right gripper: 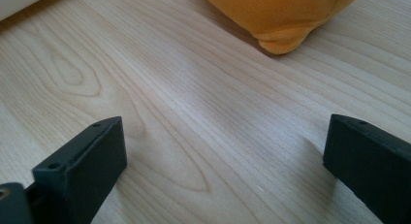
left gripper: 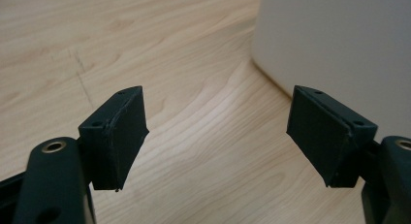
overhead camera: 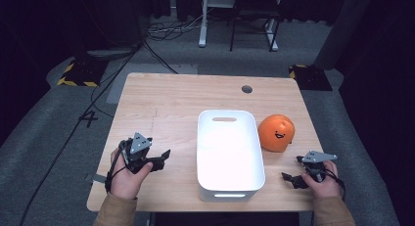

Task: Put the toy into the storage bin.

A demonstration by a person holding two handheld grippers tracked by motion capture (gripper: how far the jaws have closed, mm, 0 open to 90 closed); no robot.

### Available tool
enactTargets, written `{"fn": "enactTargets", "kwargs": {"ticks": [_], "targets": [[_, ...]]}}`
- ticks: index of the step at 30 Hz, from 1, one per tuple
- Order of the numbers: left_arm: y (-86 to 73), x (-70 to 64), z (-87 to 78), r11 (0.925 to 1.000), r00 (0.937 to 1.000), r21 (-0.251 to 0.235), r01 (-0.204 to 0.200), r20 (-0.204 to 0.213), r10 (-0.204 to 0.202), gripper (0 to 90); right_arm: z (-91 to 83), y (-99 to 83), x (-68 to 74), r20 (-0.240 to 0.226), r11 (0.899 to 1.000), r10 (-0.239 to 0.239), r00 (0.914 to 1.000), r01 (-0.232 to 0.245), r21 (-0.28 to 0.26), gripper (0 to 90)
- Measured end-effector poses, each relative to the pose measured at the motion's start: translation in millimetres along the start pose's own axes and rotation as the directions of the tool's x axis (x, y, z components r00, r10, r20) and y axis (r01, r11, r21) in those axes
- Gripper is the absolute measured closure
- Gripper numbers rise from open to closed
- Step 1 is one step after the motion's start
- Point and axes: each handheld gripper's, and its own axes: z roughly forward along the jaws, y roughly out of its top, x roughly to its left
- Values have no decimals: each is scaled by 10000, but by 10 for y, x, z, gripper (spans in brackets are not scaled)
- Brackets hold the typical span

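High view: fixed above the near edge, facing forward and down, taking in the whole tabletop (overhead camera: 161, 108) and the floor beyond. Left gripper view: low and close over the wood, looking along the left gripper (left gripper: 218, 136) toward the bin (left gripper: 339, 49) wall, which the high view shows at centre. Right gripper view: equally low, looking along the right gripper (right gripper: 225, 161) toward the orange toy (right gripper: 281, 15), shared with the high view.

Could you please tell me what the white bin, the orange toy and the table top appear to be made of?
Bin: likely plastic, smooth and slightly glossy, with rounded moulded corners. Toy: looks like soft plush, matte fuzzy surface with a stitched face. Table top: light wood or wood-look laminate, matte, with visible grain.
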Motion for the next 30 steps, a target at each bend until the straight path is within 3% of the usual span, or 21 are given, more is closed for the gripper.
{"fn": "enactTargets", "kwargs": {"ticks": [8,14,21,26,28,30], "targets": [[-195,215,206,9954,9982,808,524,-340,-498,231,0,5,5,51,10000,63,10000,-63,18,26],[-264,286,292,9892,9973,1345,589,-525,-523,229,-3,0,16,172,9999,103,9998,-103,2,31],[-349,356,381,9769,9959,2038,645,-747,-501,224,0,-1,24,211,9999,160,9996,-160,-35,33],[-421,416,449,9768,9944,2017,716,-905,-542,214,-15,22,23,107,9998,-59,9999,57,171,71],[-450,438,481,9756,9930,2084,691,-1084,-472,203,-21,23,25,114,9999,27,9999,-28,128,105],[-481,472,503,9791,9932,1877,778,-996,-598,163,-38,27,18,353,9995,316,9989,-316,17,178]]}}
